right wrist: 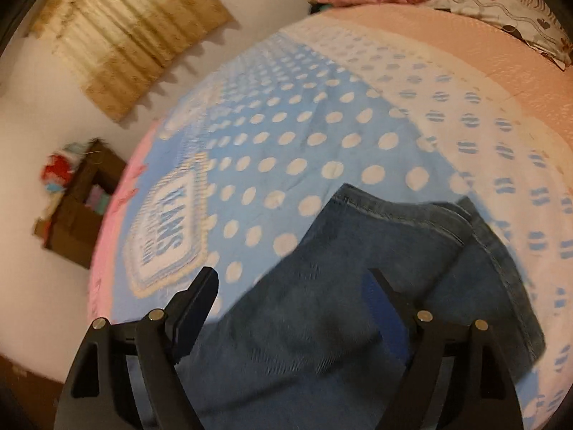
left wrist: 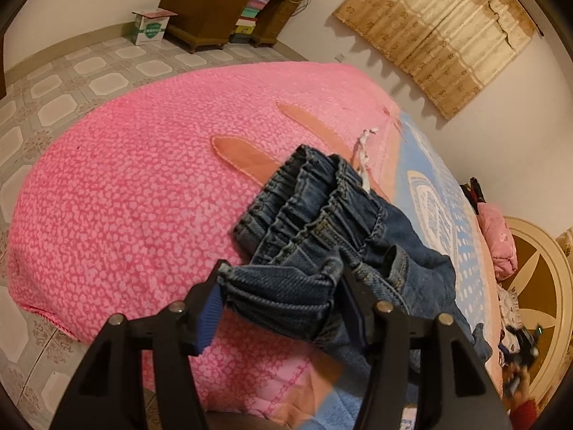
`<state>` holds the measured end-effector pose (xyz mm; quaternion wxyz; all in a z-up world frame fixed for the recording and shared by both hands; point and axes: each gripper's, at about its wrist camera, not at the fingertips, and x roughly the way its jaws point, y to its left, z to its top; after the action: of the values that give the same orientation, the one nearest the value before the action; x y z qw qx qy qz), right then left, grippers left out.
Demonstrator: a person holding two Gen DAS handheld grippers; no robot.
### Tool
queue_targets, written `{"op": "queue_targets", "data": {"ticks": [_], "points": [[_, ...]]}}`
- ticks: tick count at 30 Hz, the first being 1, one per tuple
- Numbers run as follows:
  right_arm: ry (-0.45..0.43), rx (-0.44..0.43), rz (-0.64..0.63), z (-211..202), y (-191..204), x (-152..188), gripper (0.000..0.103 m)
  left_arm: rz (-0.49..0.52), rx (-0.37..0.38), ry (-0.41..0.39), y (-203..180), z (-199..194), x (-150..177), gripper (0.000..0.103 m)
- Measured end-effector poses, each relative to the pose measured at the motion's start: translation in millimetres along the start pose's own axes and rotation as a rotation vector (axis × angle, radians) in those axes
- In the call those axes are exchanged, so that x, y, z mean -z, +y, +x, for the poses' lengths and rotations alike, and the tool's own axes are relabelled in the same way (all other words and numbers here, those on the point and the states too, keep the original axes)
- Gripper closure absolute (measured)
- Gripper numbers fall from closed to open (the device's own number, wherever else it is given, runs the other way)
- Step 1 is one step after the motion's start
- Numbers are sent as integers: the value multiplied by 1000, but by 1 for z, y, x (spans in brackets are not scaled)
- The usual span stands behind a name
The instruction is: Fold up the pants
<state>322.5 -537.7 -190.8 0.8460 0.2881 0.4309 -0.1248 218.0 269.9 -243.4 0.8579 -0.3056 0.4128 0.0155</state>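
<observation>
Pants point(left wrist: 322, 222) lie bunched on bed point(left wrist: 125, 179). Left gripper point(left wrist: 283, 286) fingers clamp a denim fold. Right gripper point(right wrist: 293, 286) fingers gape wide, empty, above a leg.

Warm dim light; right view perhaps motion-blurred.

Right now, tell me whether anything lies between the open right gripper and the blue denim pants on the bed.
Nothing visible does. The right gripper hangs open directly over the blue denim pants, which lie on the blue bedcover with white dots, with no other object between its fingers and the cloth.
</observation>
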Motion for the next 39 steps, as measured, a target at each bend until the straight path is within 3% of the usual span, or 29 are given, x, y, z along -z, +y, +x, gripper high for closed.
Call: {"op": "queue_targets", "data": {"ticks": [6, 9, 14, 16, 18, 19, 20, 21, 23, 26, 28, 31, 34, 39], "points": [[79, 262, -23, 83, 17, -29, 20, 12, 6, 12, -1, 3, -6, 43], [175, 420, -5, 129, 13, -30, 20, 11, 7, 22, 0, 5, -9, 43], [152, 454, 118, 136, 1, -32, 19, -3, -2, 24, 1, 12, -15, 39], [159, 430, 143, 131, -4, -33, 31, -18, -1, 23, 2, 15, -14, 39], [169, 386, 201, 120, -16, -36, 70, -32, 4, 20, 1, 17, -13, 39], [181, 366, 224, 116, -23, -37, 78, -33, 4, 18, 0, 18, -12, 39], [205, 339, 257, 110, -33, -36, 92, -32, 3, 17, 0, 18, -11, 39], [214, 324, 274, 105, -39, -35, 97, -31, 2, 17, 0, 18, -11, 39], [195, 281, 300, 90, -47, -32, 97, -26, 1, 17, 1, 16, -8, 39], [82, 157, 210, 60, -37, -33, 97, -16, -2, 18, 0, 13, -7, 39], [6, 36, 121, 31, -15, -39, 97, -13, -7, 18, -1, 12, -6, 39], [-69, -140, 128, -5, 3, -51, 97, -13, -16, 11, -2, 7, -5, 39], [-150, -261, 119, -46, 20, -63, 97, -13, -23, 8, -5, 3, -3, 39], [-262, -367, 122, -107, -17, -39, 97, -2, -30, 4, -6, -2, 4, 39]]}}
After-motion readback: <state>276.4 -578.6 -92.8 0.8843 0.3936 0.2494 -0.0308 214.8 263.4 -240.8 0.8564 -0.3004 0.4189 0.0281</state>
